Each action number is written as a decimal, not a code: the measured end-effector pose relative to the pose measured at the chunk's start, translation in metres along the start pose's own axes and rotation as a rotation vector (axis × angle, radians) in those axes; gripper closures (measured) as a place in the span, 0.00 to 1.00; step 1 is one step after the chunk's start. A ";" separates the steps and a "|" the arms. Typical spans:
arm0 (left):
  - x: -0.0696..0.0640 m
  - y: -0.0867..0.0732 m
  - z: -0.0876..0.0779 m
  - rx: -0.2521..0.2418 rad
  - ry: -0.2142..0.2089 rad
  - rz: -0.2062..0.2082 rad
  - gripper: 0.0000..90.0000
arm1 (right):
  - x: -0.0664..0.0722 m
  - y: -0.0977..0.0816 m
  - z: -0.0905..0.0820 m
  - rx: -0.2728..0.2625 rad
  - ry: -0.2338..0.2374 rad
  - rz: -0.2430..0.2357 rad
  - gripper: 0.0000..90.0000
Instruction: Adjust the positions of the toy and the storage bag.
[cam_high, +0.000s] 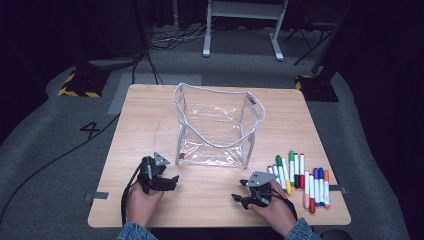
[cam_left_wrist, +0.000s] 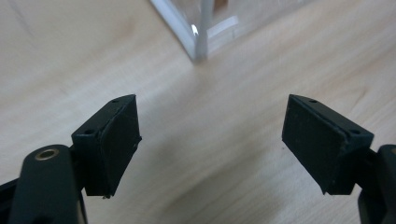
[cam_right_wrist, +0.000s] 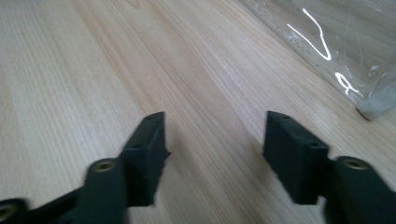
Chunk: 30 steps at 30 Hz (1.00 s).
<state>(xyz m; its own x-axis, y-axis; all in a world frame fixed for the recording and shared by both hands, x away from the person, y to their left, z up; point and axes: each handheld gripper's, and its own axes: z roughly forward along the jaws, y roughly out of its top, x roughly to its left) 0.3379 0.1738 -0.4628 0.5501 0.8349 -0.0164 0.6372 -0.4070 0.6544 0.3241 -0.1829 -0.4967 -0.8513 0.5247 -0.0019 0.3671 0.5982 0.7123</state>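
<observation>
On table (cam_high: 150, 115): left gripper (cam_high: 172, 181), right gripper (cam_high: 238, 198) spread wide, empty; start step. Next: right reaches markers (cam_high: 300, 177) for clear bag (cam_high: 217, 125).

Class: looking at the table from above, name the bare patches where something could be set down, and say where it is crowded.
Bare wood lies left of the clear bag, behind it along the table far edge, and between the left gripper and right gripper. The front right corner is crowded with markers.
</observation>
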 end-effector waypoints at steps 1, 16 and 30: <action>0.000 0.002 -0.004 -0.022 -0.019 -0.004 0.23 | -0.002 0.000 -0.002 -0.008 -0.001 0.003 0.46; 0.017 0.042 -0.024 -0.122 -0.086 0.012 0.33 | -0.035 0.035 -0.060 -0.126 -0.059 0.086 0.59; 0.012 0.062 -0.007 -0.120 -0.064 0.134 0.96 | -0.065 0.069 -0.058 -0.111 -0.120 0.048 0.87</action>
<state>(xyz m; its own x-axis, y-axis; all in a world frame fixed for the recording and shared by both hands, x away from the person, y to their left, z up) 0.3808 0.1609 -0.4172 0.6612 0.7496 0.0315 0.4892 -0.4626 0.7394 0.3832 -0.2116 -0.4068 -0.7807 0.6232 -0.0453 0.3565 0.5038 0.7868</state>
